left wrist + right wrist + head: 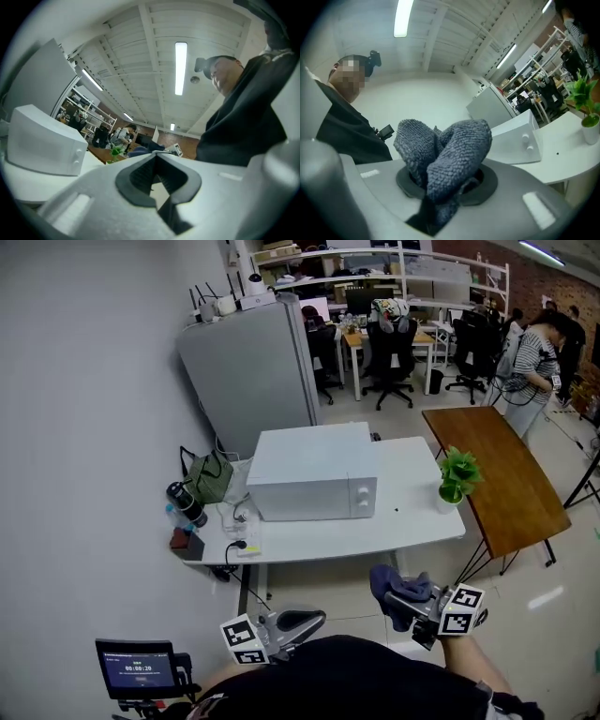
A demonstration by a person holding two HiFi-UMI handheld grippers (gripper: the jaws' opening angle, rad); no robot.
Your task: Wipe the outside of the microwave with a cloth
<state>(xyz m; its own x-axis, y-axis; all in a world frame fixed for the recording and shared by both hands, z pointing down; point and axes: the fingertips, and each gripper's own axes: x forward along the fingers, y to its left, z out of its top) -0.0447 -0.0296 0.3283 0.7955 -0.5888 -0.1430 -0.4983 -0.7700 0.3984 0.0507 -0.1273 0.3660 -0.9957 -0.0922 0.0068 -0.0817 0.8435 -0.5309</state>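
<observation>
Two grippers, both short of the white desk (412, 521). The right gripper (415, 602) is clamped on a bunched grey-blue cloth (445, 154); the left gripper (302, 621) is closed and empty. The white microwave (314, 474) sits mid-desk, well apart. Best to step in and press the cloth flat on a panel.

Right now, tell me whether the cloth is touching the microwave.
No: the cloth is clamped in the right claw, held in the air short of the table and apart from the microwave.
</observation>
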